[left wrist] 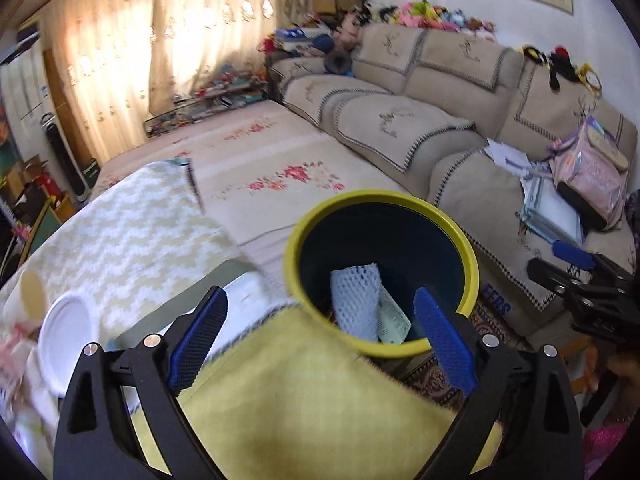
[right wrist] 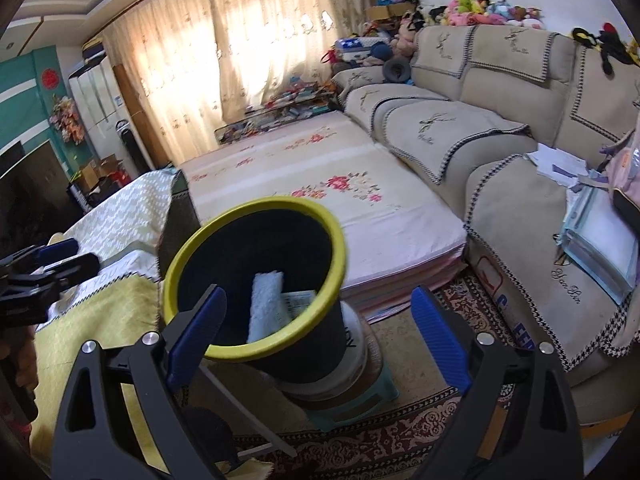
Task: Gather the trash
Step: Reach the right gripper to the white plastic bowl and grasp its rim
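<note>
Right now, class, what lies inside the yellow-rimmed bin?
Inside the bin, a white foam net sleeve and a printed paper slip show. Anything beneath them is covered.

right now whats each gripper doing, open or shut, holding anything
left gripper: open, fingers spread, nothing held, above the yellow-rimmed bin.
right gripper: open, fingers spread, nothing held, over the same bin.

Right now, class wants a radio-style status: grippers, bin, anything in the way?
Left gripper open, empty. Right gripper open, empty. Yellow-rimmed bin holds white foam netting and a paper slip. Nothing blocking the bin's mouth.
</note>
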